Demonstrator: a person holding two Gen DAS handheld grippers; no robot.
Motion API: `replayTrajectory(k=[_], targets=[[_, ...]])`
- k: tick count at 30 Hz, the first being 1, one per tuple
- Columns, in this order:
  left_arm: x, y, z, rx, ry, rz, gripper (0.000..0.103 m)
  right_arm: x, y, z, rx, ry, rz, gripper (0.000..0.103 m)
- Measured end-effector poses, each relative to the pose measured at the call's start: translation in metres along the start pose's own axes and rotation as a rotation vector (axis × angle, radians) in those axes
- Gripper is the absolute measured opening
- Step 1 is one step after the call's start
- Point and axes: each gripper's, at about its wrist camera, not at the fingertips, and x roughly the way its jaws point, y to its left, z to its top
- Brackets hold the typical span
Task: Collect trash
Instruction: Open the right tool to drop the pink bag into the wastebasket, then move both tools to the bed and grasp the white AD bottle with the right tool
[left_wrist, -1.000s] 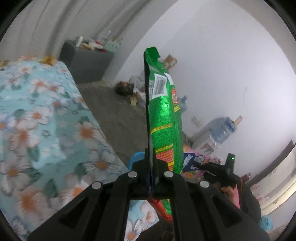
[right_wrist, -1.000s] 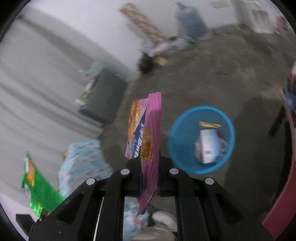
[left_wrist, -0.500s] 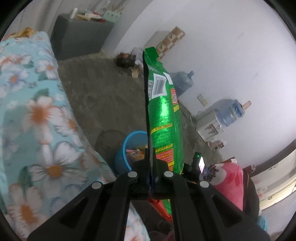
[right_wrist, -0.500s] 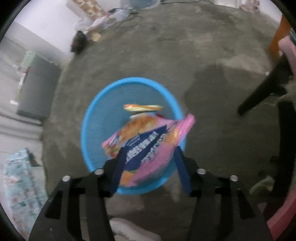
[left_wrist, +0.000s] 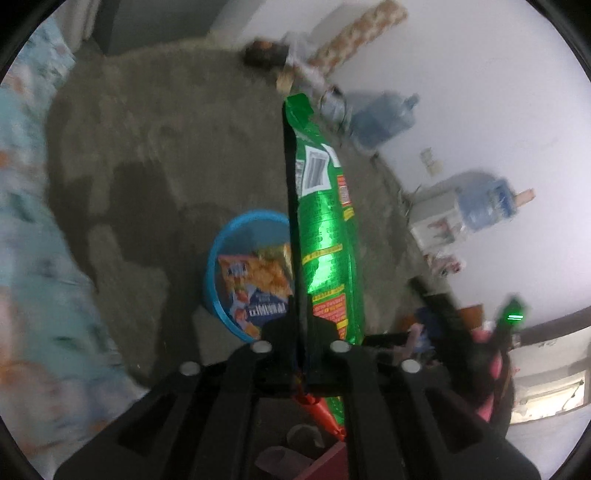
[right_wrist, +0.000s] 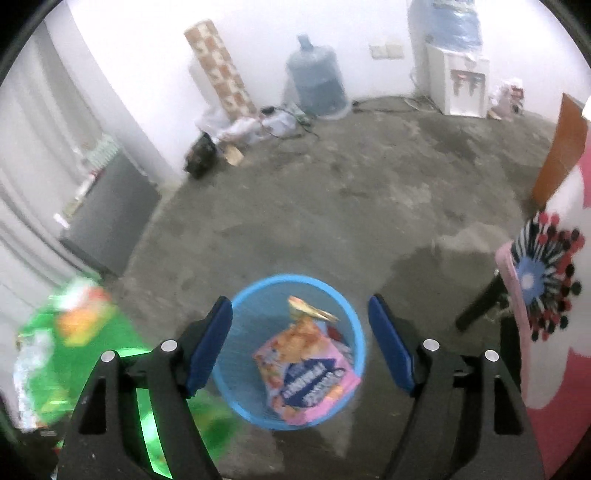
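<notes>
Trash in my left gripper (left_wrist: 301, 332) was one shiny green snack bag (left_wrist: 325, 221), pinched upright by its lower end, reaching toward 12 o'clock. My right gripper (right_wrist: 299, 350) hung spread and empty over the single blue basket (right_wrist: 347, 317), where one pink snack bag (right_wrist: 306, 376) lay at 6 o'clock.

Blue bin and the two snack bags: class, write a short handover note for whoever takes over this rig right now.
Left gripper: shut on the green snack bag, held upright above the floor beside the blue bin.
Right gripper: open and empty, fingers spread above the bin.
Done: the pink snack bag lies in the bin with other wrappers.
Left: carry the green bag over the bin and release it.
</notes>
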Motion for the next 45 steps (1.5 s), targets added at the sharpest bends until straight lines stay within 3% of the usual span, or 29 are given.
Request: replayTrajectory(k=[1, 2, 4, 7, 12, 19, 24, 29, 35, 41, 45], targets=[[0.017, -0.001, 0.002, -0.014, 0.034, 0.034, 0.038, 0.0, 0.0, 0.001, 0.002, 0.0, 0.011, 0.073], [0.025, 0.001, 0.001, -0.032, 0.042, 0.061, 0.055, 0.002, 0.0, 0.001, 0.007, 0.0, 0.021, 0.073], [0.033, 0.005, -0.001, -0.074, 0.025, 0.1, 0.056, 0.007, -0.004, 0.002, 0.027, 0.002, 0.039, 0.073], [0.029, 0.009, -0.005, -0.094, 0.037, 0.091, 0.059, 0.012, -0.009, 0.006, 0.065, 0.014, 0.067, 0.073], [-0.018, 0.006, -0.009, -0.037, -0.017, 0.094, 0.061, 0.012, 0.005, 0.01, 0.063, 0.027, 0.113, 0.073], [-0.143, 0.013, -0.046, 0.027, -0.169, 0.049, 0.069, -0.007, 0.052, 0.0, -0.068, 0.016, 0.203, 0.073], [-0.23, 0.038, -0.095, 0.06, -0.34, 0.13, 0.077, -0.022, 0.109, -0.022, -0.239, 0.051, 0.319, 0.073], [-0.314, 0.101, -0.157, -0.064, -0.528, 0.246, 0.08, -0.05, 0.174, -0.056, -0.44, 0.094, 0.455, 0.072], [-0.388, 0.179, -0.223, -0.275, -0.713, 0.298, 0.081, -0.095, 0.251, -0.101, -0.65, 0.153, 0.632, 0.073], [-0.424, 0.239, -0.262, -0.465, -0.809, 0.262, 0.081, -0.132, 0.32, -0.155, -0.806, 0.213, 0.763, 0.073], [-0.436, 0.272, -0.279, -0.575, -0.853, 0.198, 0.081, -0.132, 0.366, -0.186, -0.825, 0.358, 0.869, 0.073]])
